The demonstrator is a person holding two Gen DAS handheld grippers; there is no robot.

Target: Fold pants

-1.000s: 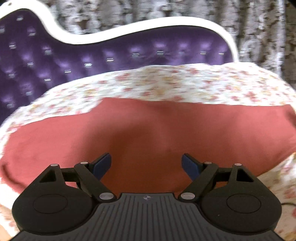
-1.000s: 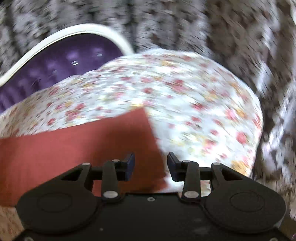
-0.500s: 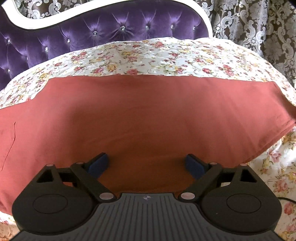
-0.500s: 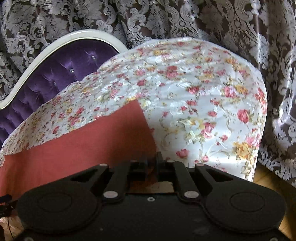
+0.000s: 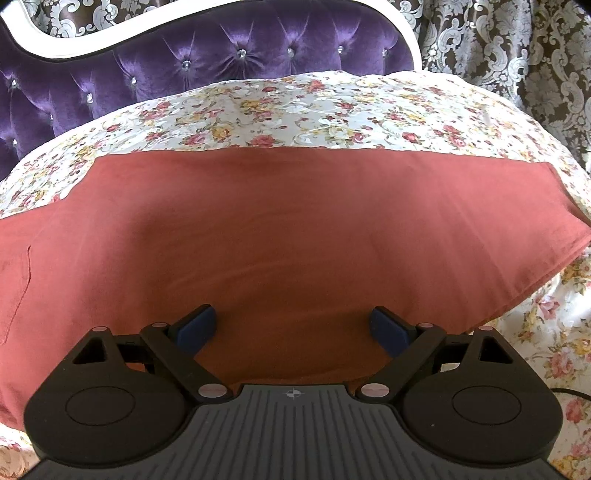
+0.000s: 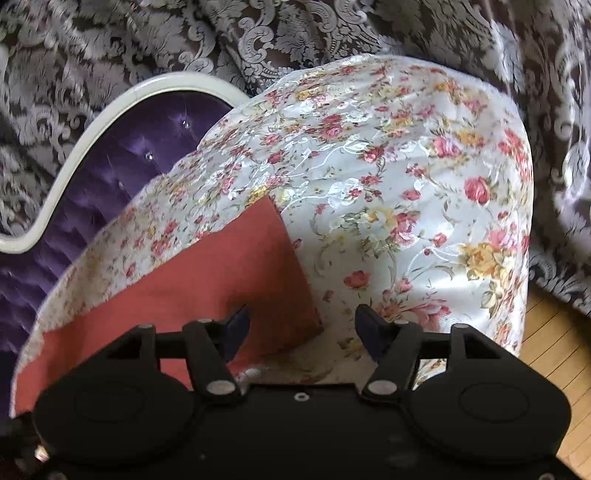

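1. The rust-red pants (image 5: 295, 236) are seen laid flat across the floral bedspread (image 5: 332, 110), stretched as one long band from the left edge of the left wrist view to a squared end at the right.
2. The left gripper (image 5: 293, 326) is held low over the near edge of the pants, its jaws spread wide; the blue pads (image 5: 195, 325) stand well apart, with cloth lying beneath and between them but nothing pinched.
3. In the right wrist view, the end of the pants (image 6: 207, 280) is shown with its near corner lying on the bedspread (image 6: 406, 184), just ahead of the right gripper (image 6: 301, 325).
4. The right gripper's jaws have just been opening; the corner of the pants lies in the gap between the pads (image 6: 236, 326), and no pressing on the cloth is seen.
5. A purple tufted headboard (image 5: 203, 70) with a white frame is seen behind the bed, and patterned curtains (image 6: 258, 33) hang beyond it.
6. A strip of wooden floor (image 6: 554, 332) is glimpsed at the right of the bed.
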